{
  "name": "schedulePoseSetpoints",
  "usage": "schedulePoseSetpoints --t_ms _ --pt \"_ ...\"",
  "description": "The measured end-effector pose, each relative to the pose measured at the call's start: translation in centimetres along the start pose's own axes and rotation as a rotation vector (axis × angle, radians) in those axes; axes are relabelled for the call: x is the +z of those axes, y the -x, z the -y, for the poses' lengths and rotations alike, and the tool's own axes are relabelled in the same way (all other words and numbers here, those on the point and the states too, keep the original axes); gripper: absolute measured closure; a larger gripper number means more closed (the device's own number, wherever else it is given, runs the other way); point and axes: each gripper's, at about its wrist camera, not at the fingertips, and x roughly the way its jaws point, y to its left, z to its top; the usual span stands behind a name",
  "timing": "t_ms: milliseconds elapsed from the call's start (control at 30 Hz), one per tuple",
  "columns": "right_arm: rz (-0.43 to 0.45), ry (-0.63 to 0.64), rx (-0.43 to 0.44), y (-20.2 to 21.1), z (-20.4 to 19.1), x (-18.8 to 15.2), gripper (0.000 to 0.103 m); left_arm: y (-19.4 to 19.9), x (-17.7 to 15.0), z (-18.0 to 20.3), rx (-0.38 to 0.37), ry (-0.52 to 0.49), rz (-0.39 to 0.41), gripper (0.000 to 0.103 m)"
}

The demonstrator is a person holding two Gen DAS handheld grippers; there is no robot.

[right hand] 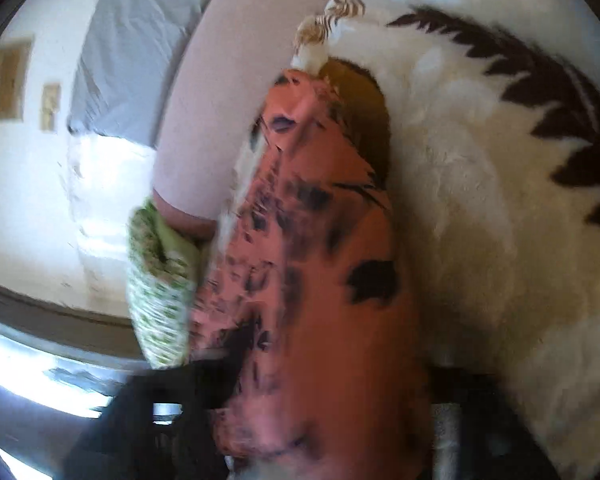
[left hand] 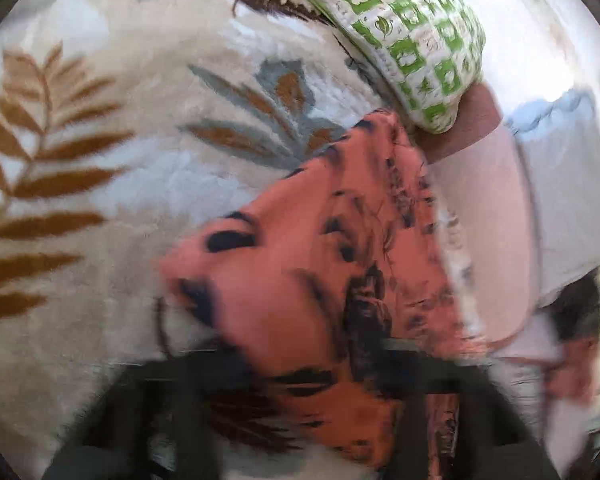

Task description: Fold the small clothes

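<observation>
A small orange-pink garment with black print point(left hand: 300, 280) lies bunched on a cream fleece blanket with brown leaf patterns point(left hand: 100, 120). My left gripper point(left hand: 300, 412) sits at its near end. The cloth fills the gap between the black fingers point(left hand: 152, 420), and the jaws look shut on it. In the right wrist view the same garment point(right hand: 332, 280) stretches away as a long band over the blanket point(right hand: 480, 200). My right gripper point(right hand: 332, 420) holds its near end, with cloth covering the space between the fingers point(right hand: 188, 392). Both views are motion-blurred.
A green-and-white patterned pillow point(left hand: 412, 32) point(right hand: 160, 288) lies just past the garment's far end. A pale pink cushion or sheet point(left hand: 488, 220) point(right hand: 220, 80) lies along the garment's side. A grey pillow point(right hand: 132, 40) and a white wall point(right hand: 20, 200) are beyond it.
</observation>
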Motion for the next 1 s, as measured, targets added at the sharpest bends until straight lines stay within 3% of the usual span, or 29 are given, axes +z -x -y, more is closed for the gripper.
schedulePoseSetpoints --t_ms 100,233,433,500,533,667,733,800,833,933,1000 --pt "0.012 0.031 -0.03 0.9 0.0 0.0 0.083 1.1 -0.6 0.4 0.014 -0.081 0.023 0.079" --pt "0.049 0.18 -0.052 3.5 -2.6 -1.2 0.084 3.6 -1.9 2.1 0.013 -0.194 0.061 0.081" --pt "0.061 0.275 -0.016 9.6 -4.0 -4.0 0.084 11.5 -8.6 1.2 0.051 -0.41 0.123 0.081" --pt "0.035 0.285 -0.021 12.1 -2.7 -5.4 0.084 12.5 -11.4 0.3 0.119 -0.481 0.122 0.075" --pt "0.019 0.292 -0.033 12.6 -2.0 -6.1 0.084 12.8 -13.4 -0.9 0.192 -0.524 0.103 0.071" --pt "-0.143 0.298 -0.241 12.1 3.2 -8.7 0.07 13.5 -16.1 -4.1 0.388 -0.526 0.091 0.052" --pt "-0.121 0.263 -0.173 12.9 4.1 -8.7 0.061 15.6 -15.6 -4.2 0.433 -0.526 0.171 0.049" --pt "-0.114 0.234 -0.211 13.8 3.7 -7.9 0.044 17.7 -15.1 -3.4 0.461 -0.56 0.273 0.043" --pt "-0.086 0.241 -0.224 14.4 3.2 -7.6 0.042 19.1 -14.9 -2.6 0.481 -0.594 0.346 0.041" --pt "0.006 0.3 -0.22 17.0 0.8 -6.2 0.042 21.8 -14.6 -0.7 0.482 -0.648 0.47 0.038" --pt "0.073 0.345 -0.209 19.0 -0.9 -6.0 0.042 22.9 -14.5 0.4 0.467 -0.665 0.51 0.037"
